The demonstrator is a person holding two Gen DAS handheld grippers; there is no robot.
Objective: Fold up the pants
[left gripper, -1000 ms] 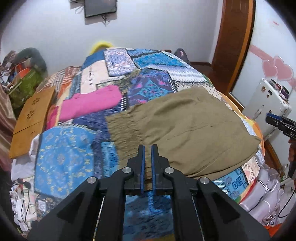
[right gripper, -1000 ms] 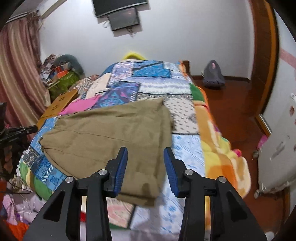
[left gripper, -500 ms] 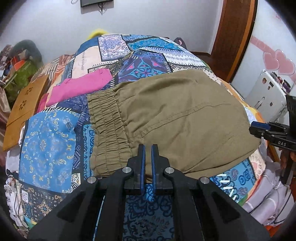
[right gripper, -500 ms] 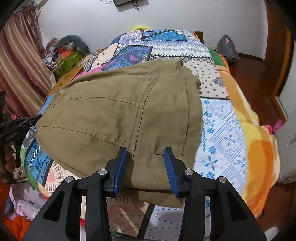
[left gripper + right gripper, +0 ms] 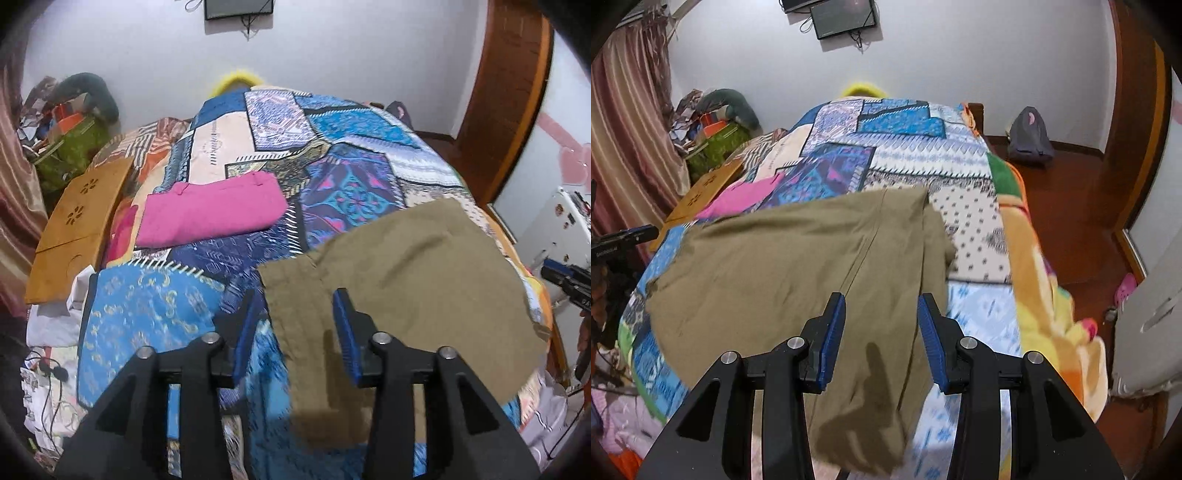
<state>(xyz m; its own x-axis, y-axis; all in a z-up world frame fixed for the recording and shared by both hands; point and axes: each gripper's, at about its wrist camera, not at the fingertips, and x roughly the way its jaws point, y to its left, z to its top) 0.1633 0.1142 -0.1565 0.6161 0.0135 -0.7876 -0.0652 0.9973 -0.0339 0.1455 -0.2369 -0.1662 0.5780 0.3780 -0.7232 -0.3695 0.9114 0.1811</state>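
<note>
The olive pants (image 5: 402, 280) lie folded flat on the patchwork bed, near its front edge; they also show in the right wrist view (image 5: 798, 266). My left gripper (image 5: 295, 321) is open and empty, hovering above the pants' near left corner. My right gripper (image 5: 882, 325) is open and empty, above the pants' near right part, where a fold hangs over the bed's edge. Each gripper shows at the other view's side, the right gripper (image 5: 569, 280) and the left gripper (image 5: 620, 240).
Folded pink pants (image 5: 214, 210) lie further back on the patchwork bedspread (image 5: 347, 155). A wooden lap tray (image 5: 77, 221) sits at the bed's left. Clutter and a curtain (image 5: 624, 140) stand left; a white appliance (image 5: 557, 221) and wooden door frame (image 5: 506, 96) stand right.
My left gripper has opened and let go of the pants, which now lie with the fold laid over. Both grippers have pulled back and up from the cloth.
</note>
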